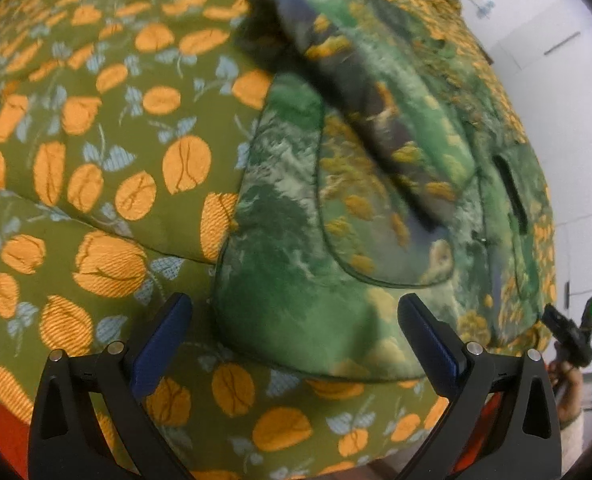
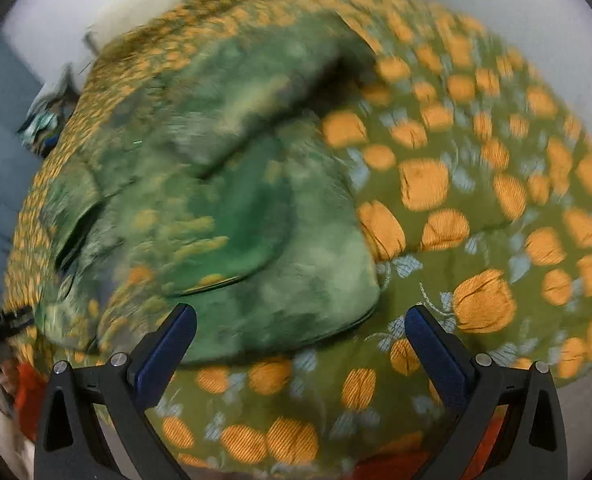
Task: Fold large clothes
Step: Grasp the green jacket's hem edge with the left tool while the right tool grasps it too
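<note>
My right wrist view motion-blurred: green garment (image 2: 224, 200) folds smeared; clutter (image 2: 44, 120) left of garment unreadable; bedspread (image 2: 475, 208) cut off by frame.

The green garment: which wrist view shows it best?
Left wrist: the green garment is sharp, with its dark-lined sleeve, piped seams and slit visible. The right wrist view shows the same garment, motion-blurred, with seams hard to read.
</note>
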The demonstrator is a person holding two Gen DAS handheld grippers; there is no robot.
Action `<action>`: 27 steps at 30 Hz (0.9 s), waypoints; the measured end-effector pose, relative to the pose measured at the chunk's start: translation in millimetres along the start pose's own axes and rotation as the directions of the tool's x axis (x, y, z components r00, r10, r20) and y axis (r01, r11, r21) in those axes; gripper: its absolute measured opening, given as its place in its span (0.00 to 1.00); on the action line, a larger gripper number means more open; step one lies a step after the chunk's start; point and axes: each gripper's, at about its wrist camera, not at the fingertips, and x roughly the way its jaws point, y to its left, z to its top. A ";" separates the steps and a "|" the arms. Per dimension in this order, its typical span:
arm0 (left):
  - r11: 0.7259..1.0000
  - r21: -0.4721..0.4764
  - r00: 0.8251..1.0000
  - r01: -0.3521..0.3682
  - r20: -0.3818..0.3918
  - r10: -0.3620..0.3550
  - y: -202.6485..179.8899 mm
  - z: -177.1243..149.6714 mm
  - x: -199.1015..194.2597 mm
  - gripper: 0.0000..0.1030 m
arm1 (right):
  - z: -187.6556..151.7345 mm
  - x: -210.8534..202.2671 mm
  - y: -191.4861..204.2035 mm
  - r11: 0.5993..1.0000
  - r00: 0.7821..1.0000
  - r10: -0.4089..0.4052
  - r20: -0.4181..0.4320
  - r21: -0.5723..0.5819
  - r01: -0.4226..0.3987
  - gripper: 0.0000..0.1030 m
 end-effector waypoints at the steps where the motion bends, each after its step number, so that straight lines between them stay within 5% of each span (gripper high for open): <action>1: 1.000 -0.003 1.000 0.002 -0.019 -0.002 -0.6 0.2 5.2 0.99 | 4.0 7.3 -6.7 1.000 1.000 -0.003 -0.004 0.010 0.003 1.00; 4: 1.000 -0.008 0.998 0.009 -0.055 -0.009 -4.0 0.4 15.7 0.93 | 13.0 28.0 -22.4 0.993 0.994 0.092 -0.056 0.076 -0.088 0.98; 5: 1.000 -0.007 0.998 -0.004 -0.067 0.004 -5.1 1.5 20.0 0.76 | 13.4 32.2 -24.3 0.987 0.988 0.134 -0.070 0.099 -0.127 0.92; 7: 0.999 0.000 0.996 -0.036 -0.078 0.036 -10.1 0.4 21.5 0.63 | 13.3 39.9 -23.8 0.975 0.974 0.196 -0.110 0.125 -0.183 0.75; 9: 0.998 0.014 0.996 -0.055 -0.070 0.056 -15.8 -1.3 18.3 0.32 | 12.7 42.1 -20.8 0.978 0.974 0.189 -0.125 0.114 -0.175 0.67; 11: 0.998 0.023 0.996 -0.065 -0.066 0.067 -19.7 -1.7 15.6 0.13 | 13.8 41.5 -17.6 0.982 0.976 0.176 -0.128 0.093 -0.165 0.41; 14: 0.998 0.035 0.997 -0.060 -0.048 0.062 -31.2 0.5 4.0 0.08 | 16.7 32.0 -8.5 0.980 0.973 0.191 -0.130 0.076 -0.183 0.18; 21: 0.994 0.105 1.000 -0.018 0.013 0.017 -48.9 -0.6 -33.0 0.07 | 32.2 -20.7 23.9 0.977 0.973 0.212 -0.087 -0.009 -0.213 0.13; 27: 0.995 0.096 0.998 -0.026 -0.046 0.031 -29.5 -14.4 -34.4 0.06 | 17.3 -31.6 30.7 0.981 0.974 0.180 -0.136 -0.050 -0.188 0.13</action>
